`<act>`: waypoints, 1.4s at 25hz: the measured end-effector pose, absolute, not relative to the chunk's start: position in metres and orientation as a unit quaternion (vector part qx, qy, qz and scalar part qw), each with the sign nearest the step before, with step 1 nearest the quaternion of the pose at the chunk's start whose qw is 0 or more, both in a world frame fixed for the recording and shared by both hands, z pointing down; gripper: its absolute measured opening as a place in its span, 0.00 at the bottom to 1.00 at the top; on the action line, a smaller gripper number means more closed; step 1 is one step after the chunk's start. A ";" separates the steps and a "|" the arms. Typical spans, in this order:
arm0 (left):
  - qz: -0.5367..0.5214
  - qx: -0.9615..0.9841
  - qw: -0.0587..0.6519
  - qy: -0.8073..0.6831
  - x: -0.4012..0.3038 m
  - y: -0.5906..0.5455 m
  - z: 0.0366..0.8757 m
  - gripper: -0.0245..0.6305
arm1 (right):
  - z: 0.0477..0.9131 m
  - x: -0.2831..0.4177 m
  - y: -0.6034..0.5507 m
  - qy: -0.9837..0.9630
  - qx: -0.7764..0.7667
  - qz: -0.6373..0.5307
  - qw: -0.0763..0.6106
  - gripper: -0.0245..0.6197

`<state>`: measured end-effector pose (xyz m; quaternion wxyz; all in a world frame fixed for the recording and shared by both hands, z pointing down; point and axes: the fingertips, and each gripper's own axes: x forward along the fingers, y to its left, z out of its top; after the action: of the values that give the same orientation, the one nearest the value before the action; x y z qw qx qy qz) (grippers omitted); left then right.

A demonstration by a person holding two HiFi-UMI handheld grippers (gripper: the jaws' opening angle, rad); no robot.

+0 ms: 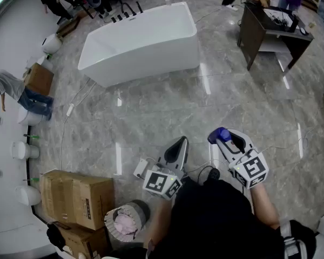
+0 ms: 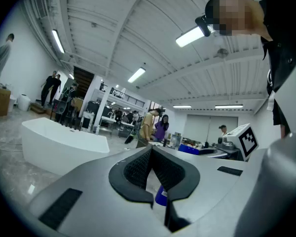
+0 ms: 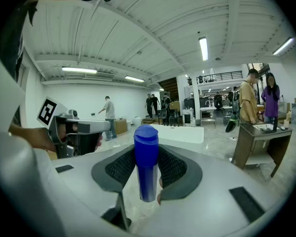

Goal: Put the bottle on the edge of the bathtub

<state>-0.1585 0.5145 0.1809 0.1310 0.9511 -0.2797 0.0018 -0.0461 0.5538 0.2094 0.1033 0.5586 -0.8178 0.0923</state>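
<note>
In the head view, your right gripper (image 1: 227, 139) sits at the lower right of centre with the blue bottle (image 1: 220, 135) in its jaws, over the grey marble floor (image 1: 162, 107). Your left gripper (image 1: 176, 151) is just beside it at the lower centre, its jaws drawn to a point. The white bathtub (image 1: 146, 39) stands well apart from both, at the upper centre of the frame. Cardboard boxes (image 1: 75, 196) are stacked at the lower left.

In the left gripper view, your jaws are together, the dark ribbed pads (image 2: 135, 169) meeting at their tips with nothing between them. A bit of blue shows through the gap lower down. The bathtub lies at the left of the frame, beyond the jaws.

In the right gripper view, your jaws are clamped on the bottle, one pad pressing on each side of its body. It stands upright at the centre of the frame, with its cap rising above the pads. The bathtub shows behind the cap, far off across the floor.
</note>
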 end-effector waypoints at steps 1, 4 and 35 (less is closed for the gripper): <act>0.003 0.951 0.132 -0.280 -0.159 0.513 0.181 0.05 | 0.209 -0.047 0.553 -0.818 0.559 0.092 0.102 0.26; 0.005 0.952 0.132 -0.278 -0.157 0.511 0.182 0.05 | 0.209 -0.049 0.552 -0.817 0.561 0.095 0.097 0.26; 0.022 0.954 0.159 -0.255 -0.067 0.454 0.218 0.05 | 0.240 0.033 0.497 -0.802 0.572 0.147 0.090 0.26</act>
<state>-0.0669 0.4539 0.2182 0.1588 0.9536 -0.2550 0.0223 0.0331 0.4975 0.2396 0.0895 0.5723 -0.8018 0.1469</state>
